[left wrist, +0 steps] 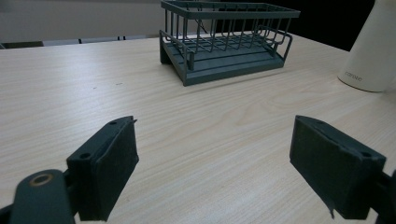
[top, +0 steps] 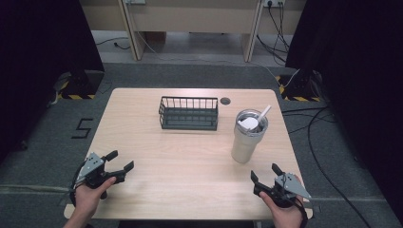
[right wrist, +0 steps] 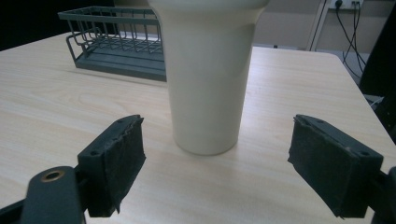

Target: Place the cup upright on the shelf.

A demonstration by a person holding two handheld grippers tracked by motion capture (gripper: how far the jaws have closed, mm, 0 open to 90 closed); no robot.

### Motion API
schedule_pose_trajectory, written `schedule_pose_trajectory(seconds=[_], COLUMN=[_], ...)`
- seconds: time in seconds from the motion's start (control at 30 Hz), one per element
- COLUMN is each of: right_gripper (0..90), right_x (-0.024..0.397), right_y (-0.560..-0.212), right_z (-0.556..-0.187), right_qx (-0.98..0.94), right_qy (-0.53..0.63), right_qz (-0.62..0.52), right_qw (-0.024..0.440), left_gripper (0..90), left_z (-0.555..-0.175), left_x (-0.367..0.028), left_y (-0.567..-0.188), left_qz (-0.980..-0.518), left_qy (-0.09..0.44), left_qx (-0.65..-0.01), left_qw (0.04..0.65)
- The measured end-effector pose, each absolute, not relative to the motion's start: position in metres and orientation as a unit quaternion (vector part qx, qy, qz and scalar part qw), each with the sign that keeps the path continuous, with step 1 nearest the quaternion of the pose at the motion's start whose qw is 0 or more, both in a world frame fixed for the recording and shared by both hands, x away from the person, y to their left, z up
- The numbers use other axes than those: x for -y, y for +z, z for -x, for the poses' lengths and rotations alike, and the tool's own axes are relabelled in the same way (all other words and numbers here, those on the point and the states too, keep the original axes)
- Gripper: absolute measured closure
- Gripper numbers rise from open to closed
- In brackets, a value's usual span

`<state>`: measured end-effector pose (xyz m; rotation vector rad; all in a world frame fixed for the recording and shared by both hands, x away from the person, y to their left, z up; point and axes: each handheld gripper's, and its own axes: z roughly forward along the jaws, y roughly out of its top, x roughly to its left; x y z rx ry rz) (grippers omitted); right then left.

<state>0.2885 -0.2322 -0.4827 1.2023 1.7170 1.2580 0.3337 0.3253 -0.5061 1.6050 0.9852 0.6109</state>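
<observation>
High view: left gripper (top: 119, 161) and right gripper (top: 264, 173), each hand-held at the near edge of the pale wooden table (top: 190, 156), jaws spread wide and empty. Just beyond the right gripper stands a tall cream tumbler (top: 248, 137) with a white straw; farther back, mid-table, sits a dark green wire basket (top: 188, 113).

- A lab or recording room, not a home.
- The table (top: 190, 156) stands alone on grey carpet (top: 38, 156).
- Black curtains (top: 43, 38) hang at both sides of the table.
- Hazard-striped stand bases (top: 71, 92) sit by its far corners.
- Cables (top: 323, 142) trail right of the table; wall sockets (top: 273, 3) are behind it.
</observation>
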Motion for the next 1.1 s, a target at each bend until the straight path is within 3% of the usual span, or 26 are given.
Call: schedule_pose_trajectory(seconds=[1.1], right_gripper=[15.6], right_x=[0.204], right_y=[-0.48], right_z=[-0.363], right_qx=[-0.662], right_qy=[0.483], right_qz=[-0.452], right_qw=[0.352], left_gripper=[14.5], left_z=[-0.333], left_x=[-0.327], left_y=[-0.506], left_qz=[-0.677], left_qy=[0.26], left_qx=[-0.415], left_qw=[0.549])
